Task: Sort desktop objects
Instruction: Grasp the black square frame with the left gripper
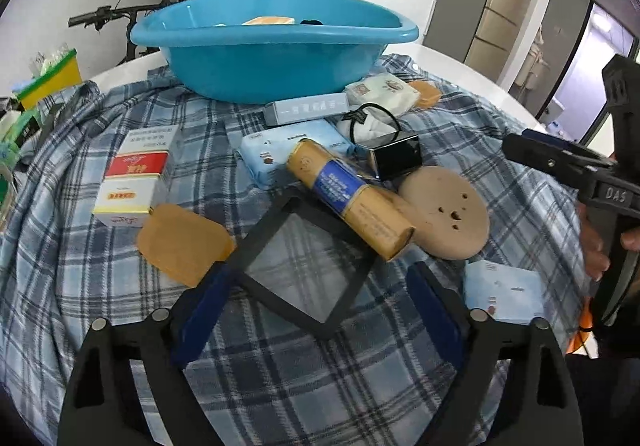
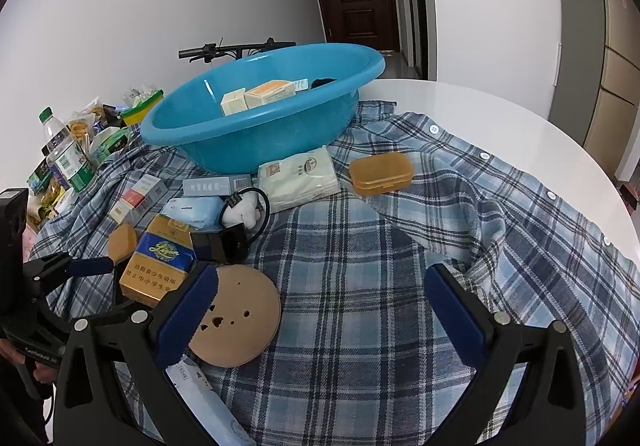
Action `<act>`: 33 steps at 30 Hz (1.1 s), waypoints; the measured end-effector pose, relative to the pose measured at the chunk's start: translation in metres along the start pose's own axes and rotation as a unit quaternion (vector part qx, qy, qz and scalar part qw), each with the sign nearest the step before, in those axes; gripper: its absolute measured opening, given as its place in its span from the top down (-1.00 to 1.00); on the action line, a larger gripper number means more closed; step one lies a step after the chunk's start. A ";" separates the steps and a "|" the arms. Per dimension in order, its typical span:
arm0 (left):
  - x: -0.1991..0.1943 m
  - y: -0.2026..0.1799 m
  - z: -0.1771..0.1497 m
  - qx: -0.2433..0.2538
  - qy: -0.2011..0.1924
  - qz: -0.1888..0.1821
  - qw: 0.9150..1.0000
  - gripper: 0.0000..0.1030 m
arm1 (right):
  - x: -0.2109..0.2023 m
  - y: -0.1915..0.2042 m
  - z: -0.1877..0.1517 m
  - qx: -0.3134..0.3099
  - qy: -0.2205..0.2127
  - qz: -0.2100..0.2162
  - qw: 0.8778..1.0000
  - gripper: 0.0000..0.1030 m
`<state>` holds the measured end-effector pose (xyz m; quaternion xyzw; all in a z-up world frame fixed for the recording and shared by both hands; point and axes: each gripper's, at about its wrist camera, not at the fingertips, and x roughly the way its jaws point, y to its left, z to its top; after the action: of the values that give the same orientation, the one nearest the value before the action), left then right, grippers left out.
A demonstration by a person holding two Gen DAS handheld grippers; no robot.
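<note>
On the counter (image 2: pixel 500 102) a plaid shirt (image 2: pixel 360 246) is spread under everything, and the blue basin (image 1: pixel 272 46) at its far side serves as the landmark. Farthest left of the basin's front, a red-and-white box (image 1: pixel 134 176) stands on the cloth, with an amber lidded case (image 1: pixel 184 244) just in front of it. The left tongs (image 1: pixel 316 310) hover nearer the camera than these, well in front of the basin, jaws spread apart with nothing pressed; a black square frame (image 1: pixel 304 266) lies flat on the cloth between the two blue pads, its left corner at the left pad. Straight out from the basin's front lie a grey box (image 1: pixel 306 108), a light blue tissue pack (image 1: pixel 276 150) and a long gold-and-blue carton (image 1: pixel 350 198), whose near end rests on a tan round disc (image 1: pixel 448 212). A black box (image 1: pixel 396 156) sits behind the disc, toward the basin. Further right, the right tongs (image 2: pixel 320 314) stand wide open and hold nothing; the disc lies at their left pad, bare plaid cloth between the pads. A second amber case (image 2: pixel 380 172) sits to the right of the basin's front. Inside the basin rest cream boxes (image 2: pixel 256 96).
</note>
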<state>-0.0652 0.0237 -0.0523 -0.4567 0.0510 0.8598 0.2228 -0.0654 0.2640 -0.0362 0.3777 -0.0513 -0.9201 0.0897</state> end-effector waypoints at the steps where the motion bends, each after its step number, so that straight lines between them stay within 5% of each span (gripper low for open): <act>1: 0.001 0.001 0.001 -0.002 0.000 0.003 1.000 -0.75 | 0.000 0.000 0.000 0.001 0.000 0.001 1.000 -0.99; 17: 0.029 0.005 0.008 0.012 0.021 0.006 1.000 -0.83 | 0.003 -0.007 -0.001 0.014 0.007 0.002 1.000 -0.99; 30: 0.001 -0.011 -0.016 0.011 0.028 -0.030 0.999 -0.76 | 0.005 -0.007 0.002 0.030 0.008 0.016 0.999 -0.99; 33: 0.000 -0.017 -0.014 0.023 0.022 -0.011 0.999 -0.77 | 0.006 -0.005 0.003 0.031 0.009 0.021 0.999 -0.99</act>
<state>-0.0475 0.0355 -0.0585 -0.4710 0.0704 0.8455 0.2415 -0.0718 0.2675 -0.0390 0.3878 -0.0865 -0.9125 0.0977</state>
